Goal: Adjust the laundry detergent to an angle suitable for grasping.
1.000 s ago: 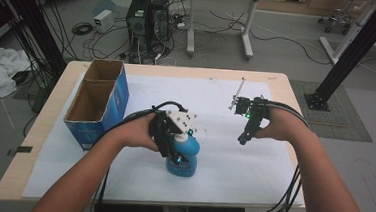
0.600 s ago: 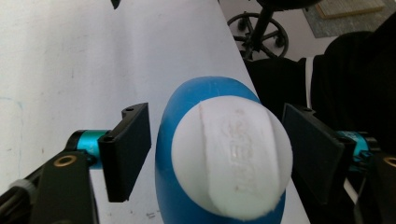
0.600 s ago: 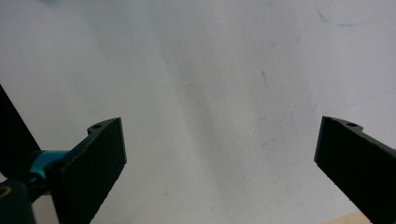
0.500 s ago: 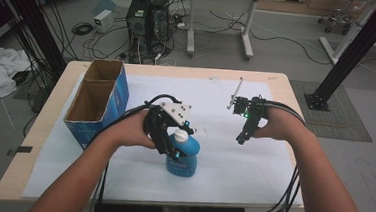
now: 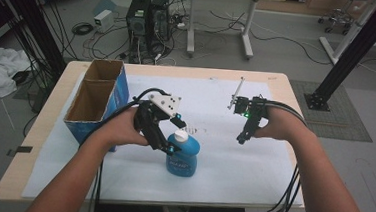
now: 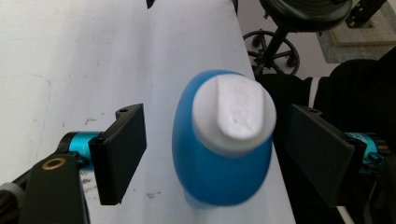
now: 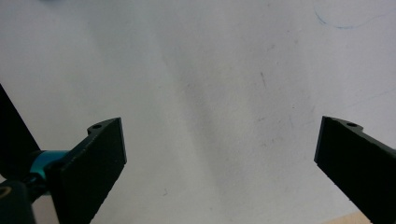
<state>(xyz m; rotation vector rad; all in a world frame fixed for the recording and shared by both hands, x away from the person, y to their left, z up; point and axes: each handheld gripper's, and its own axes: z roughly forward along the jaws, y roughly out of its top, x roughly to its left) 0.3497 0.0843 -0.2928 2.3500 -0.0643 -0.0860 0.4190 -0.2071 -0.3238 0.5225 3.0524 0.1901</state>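
Note:
A blue bottle [image 5: 182, 159] with a white cap [image 5: 181, 135] stands upright on the white paper near the table's front middle. My left gripper [image 5: 174, 135] hovers over its top. In the left gripper view the bottle [image 6: 219, 172] and its cap [image 6: 233, 109] sit between the two black jaws of that gripper [image 6: 217, 121], with a gap on each side. These jaws have just been opening and no pad touches the bottle. My right gripper [image 5: 242, 137] points down at the paper to the right, open [image 7: 219, 130], with bare paper between its jaws.
A blue cardboard box [image 5: 93, 99] with two open compartments stands at the table's left. White paper [image 5: 231, 174] covers most of the wooden table [image 5: 39, 125]. A thin rod [image 5: 235, 94] stands up behind the right gripper. Cables trail from both grippers off the front edge.
The left gripper's jaws have spread apart and let go of the bottle's top. That hand has risen and drifted left. The bottle stays standing. The right hand has not moved.

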